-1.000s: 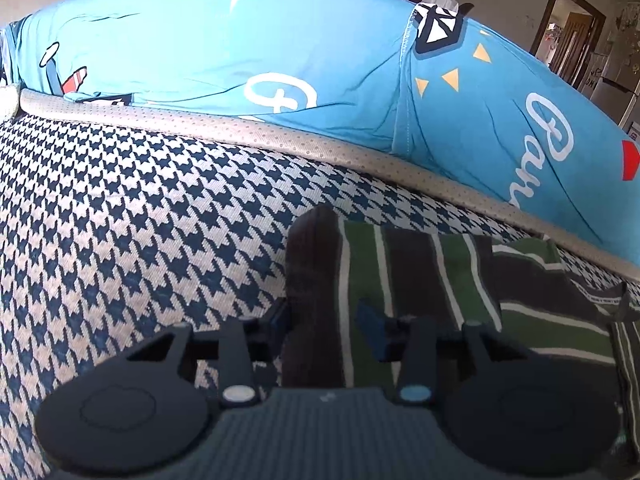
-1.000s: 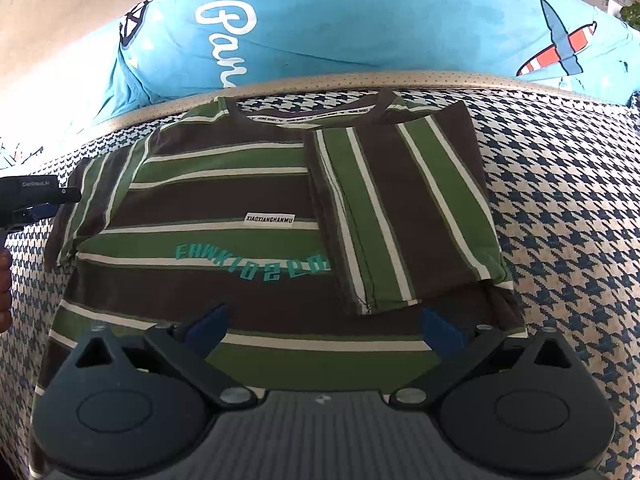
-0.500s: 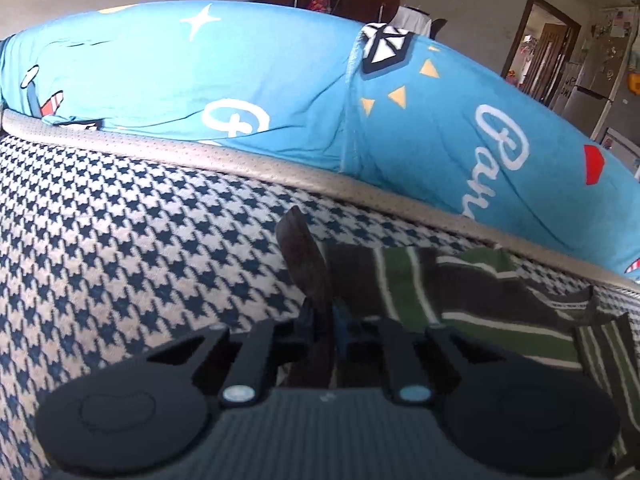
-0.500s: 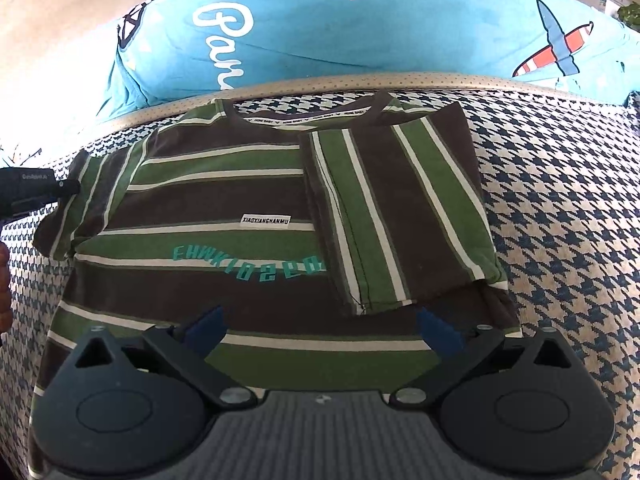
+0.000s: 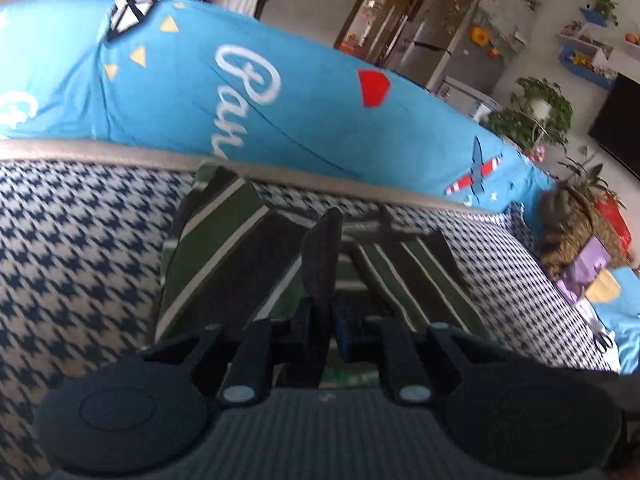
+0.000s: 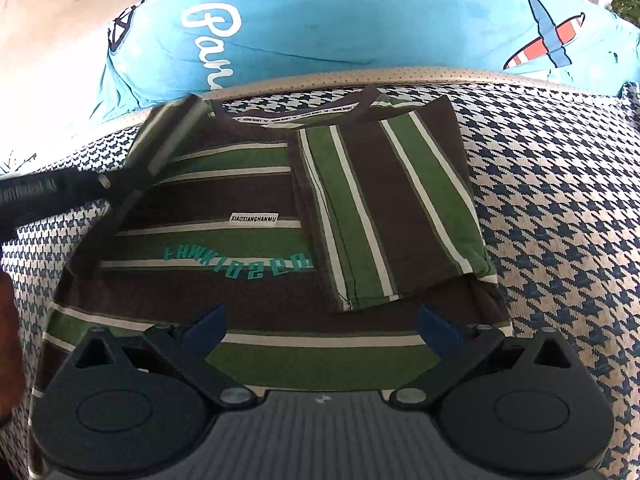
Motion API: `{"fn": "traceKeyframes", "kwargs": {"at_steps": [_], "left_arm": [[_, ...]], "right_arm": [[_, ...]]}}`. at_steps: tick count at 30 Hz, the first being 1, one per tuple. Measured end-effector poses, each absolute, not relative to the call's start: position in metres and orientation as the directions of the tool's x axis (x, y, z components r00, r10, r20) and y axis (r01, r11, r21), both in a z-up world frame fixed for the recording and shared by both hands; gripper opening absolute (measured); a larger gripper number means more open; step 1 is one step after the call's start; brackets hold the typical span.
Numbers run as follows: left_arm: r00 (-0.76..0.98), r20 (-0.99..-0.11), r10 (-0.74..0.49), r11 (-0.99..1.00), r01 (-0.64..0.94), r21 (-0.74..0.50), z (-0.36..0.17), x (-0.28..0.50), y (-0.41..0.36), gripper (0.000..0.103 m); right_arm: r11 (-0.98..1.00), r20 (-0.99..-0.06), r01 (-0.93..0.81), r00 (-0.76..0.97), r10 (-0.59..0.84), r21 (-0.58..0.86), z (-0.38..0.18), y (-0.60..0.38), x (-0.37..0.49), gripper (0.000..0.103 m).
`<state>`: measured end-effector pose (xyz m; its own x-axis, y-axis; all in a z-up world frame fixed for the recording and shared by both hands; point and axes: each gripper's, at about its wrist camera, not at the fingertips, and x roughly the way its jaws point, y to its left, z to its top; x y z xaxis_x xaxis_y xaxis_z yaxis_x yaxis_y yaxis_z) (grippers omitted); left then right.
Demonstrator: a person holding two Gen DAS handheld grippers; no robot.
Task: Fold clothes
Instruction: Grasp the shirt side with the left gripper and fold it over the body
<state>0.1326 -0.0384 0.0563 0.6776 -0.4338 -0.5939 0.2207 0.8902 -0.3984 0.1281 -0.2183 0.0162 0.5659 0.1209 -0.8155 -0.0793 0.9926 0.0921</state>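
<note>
At the bottom of my left view, the left gripper [image 5: 322, 320] pinches a fold of the green-and-brown striped cotton T-shirt [image 6: 256, 240], jaws easing open. My right gripper [image 6: 320, 324] stands wide apart above its hem. Beyond lies the blue-and-white houndstooth mattress [image 6: 560, 208].

The left gripper [image 5: 322, 326] pinches a dark fold of the striped T-shirt [image 5: 224, 264], its jaws just easing apart with cloth between them. The shirt's green, brown and white stripes lie on a houndstooth sofa cushion [image 5: 76, 240], below a blue printed cushion [image 5: 248, 92].
</note>
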Motion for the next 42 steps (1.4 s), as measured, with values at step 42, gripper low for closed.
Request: {"fn": "traceKeyframes", "kwargs": {"at_steps": [42], "left_arm": [[0.775, -0.612, -0.157, 0.987, 0.104, -0.122, 0.036, 0.202, -0.010, 0.030]], "right_arm": [[0.984, -0.833, -0.140, 0.525, 0.171, 0.114, 0.007, -0.201, 0.126, 0.103]]}}
